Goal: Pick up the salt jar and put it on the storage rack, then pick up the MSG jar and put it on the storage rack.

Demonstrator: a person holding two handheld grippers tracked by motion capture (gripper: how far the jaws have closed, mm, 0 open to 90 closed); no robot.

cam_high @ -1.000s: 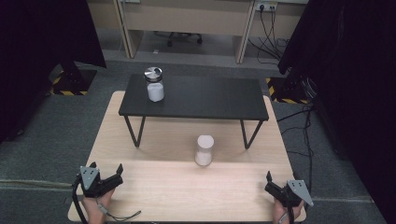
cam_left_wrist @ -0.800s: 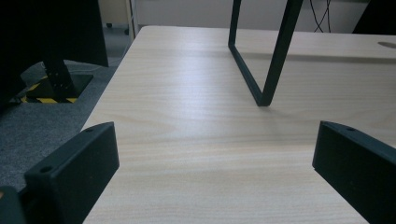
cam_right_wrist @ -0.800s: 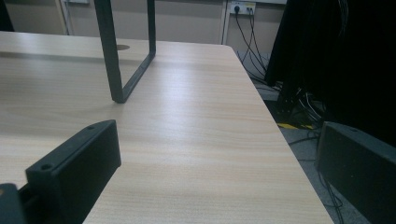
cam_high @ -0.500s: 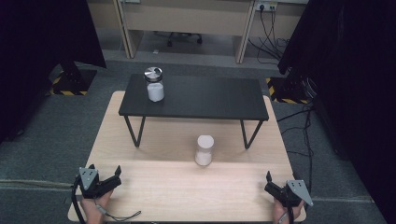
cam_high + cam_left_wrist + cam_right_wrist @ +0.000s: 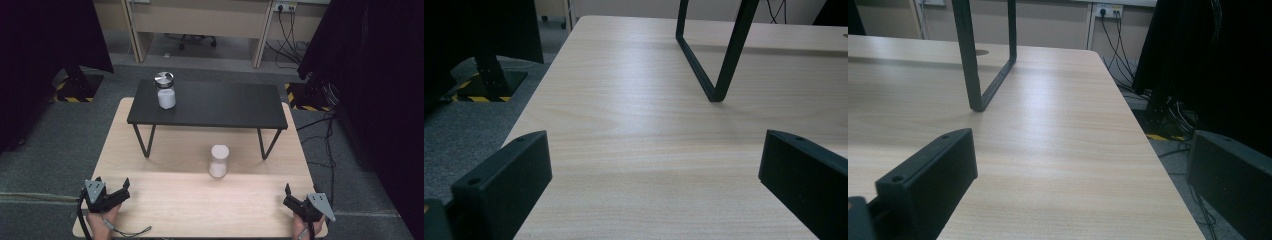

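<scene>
With both jaws spread apart, the right tool (image 5: 295,203) and left tool (image 5: 116,192) should approach the white container (image 5: 219,161) squarely, gripping its middle.

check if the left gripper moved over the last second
No. The left gripper sits at the same near-left corner of the wooden table, just as far from the table's edge as before.

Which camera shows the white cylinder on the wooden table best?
The high view: the white cylinder stands upright there, in front of the black bench. The two gripper views look along the tabletop past the bench's legs instead.
</scene>
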